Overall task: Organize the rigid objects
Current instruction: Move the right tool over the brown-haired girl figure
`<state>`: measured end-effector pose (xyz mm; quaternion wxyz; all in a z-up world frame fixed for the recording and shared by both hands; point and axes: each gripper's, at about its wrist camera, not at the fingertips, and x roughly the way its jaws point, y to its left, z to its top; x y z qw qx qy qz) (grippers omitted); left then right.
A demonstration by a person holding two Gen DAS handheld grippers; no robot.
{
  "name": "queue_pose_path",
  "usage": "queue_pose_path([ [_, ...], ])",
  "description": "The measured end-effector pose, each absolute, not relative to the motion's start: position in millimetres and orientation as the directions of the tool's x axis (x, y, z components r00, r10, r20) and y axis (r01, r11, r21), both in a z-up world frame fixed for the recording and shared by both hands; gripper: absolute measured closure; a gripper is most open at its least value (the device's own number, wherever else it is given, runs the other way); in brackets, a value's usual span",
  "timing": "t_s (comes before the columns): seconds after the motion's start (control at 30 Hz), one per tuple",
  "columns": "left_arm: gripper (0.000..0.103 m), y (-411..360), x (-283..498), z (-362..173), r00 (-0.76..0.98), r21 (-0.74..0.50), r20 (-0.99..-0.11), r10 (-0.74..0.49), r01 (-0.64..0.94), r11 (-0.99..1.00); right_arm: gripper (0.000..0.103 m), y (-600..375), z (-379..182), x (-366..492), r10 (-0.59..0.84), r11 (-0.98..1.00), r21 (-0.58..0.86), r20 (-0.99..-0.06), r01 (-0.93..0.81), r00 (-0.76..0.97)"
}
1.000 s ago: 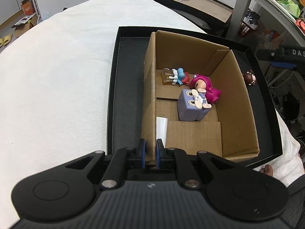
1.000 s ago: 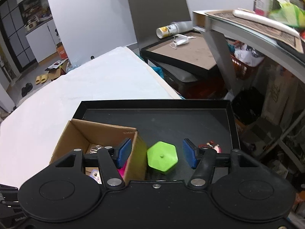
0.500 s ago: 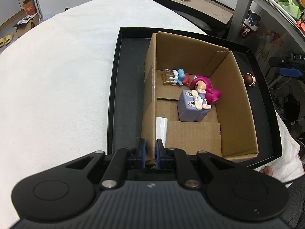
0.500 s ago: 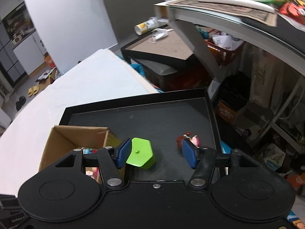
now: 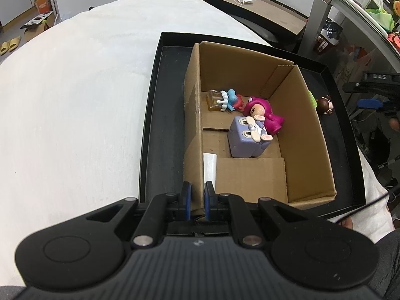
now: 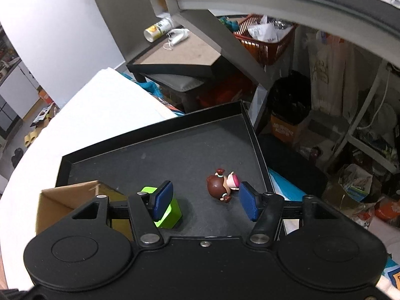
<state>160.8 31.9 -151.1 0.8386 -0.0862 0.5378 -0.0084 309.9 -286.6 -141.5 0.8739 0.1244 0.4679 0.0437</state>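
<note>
A: Tabletop (image 5: 75, 100) first: it is draped in a white, slightly fuzzy cloth and curves away toward a cluttered room, with a grey chair (image 6: 130, 12) behind and a wire shelf at the right edge.

B: And on it?

A: A shallow black tray (image 5: 160, 125) with a raised rim and matte floor. Inside stands an open corrugated cardboard box (image 5: 307, 130). Only the left wrist view looks down into it: a lilac cube-shaped figurine (image 5: 246, 137), a magenta-haired doll (image 5: 260, 112) lying against it, and a small blue-and-white figure (image 5: 226, 98) by the far wall.

B: What does the right wrist view add?

A: The tray floor beside the box. A lime-green faceted block (image 6: 170, 212) sits just beside the box's outer wall, and a brown-haired doll (image 6: 221, 186) lies on its side near the tray's right rim. The left view catches only slivers of both past the box.

B: The fingers?

A: The left gripper (image 5: 197, 200) has its blue-padded fingers pinched onto the box's near wall, one pad either side. The right gripper (image 6: 203, 201) stands about half open, holding nothing; its left pad overlaps the green block in view, and the doll lies just ahead of its right pad.
</note>
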Motion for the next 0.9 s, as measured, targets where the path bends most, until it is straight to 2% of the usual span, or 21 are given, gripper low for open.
queue_pose_path([
  [0.27, 0.093, 29.2, 164.2, -152.9, 0.420, -0.157, -0.901, -0.106, -0.088, 0.984, 0.044, -275.3, -162.0, 326.8, 0.127, 0.989, 0.150, -0.849, 0.003, 0.512],
  [0.83, 0.093, 26.6, 165.2, -156.9, 0.411, -0.142, -0.907, -0.095, -0.084, 0.986, 0.044, -265.3, -198.5, 361.1, 0.090, 0.995, 0.063, -0.893, -0.076, 0.440],
  [0.9, 0.093, 26.0, 166.2, -156.9, 0.408, -0.138, -0.908, -0.092, -0.086, 0.987, 0.047, -261.5, -204.1, 360.7, 0.081, 0.994, 0.042, -0.899, -0.099, 0.431],
])
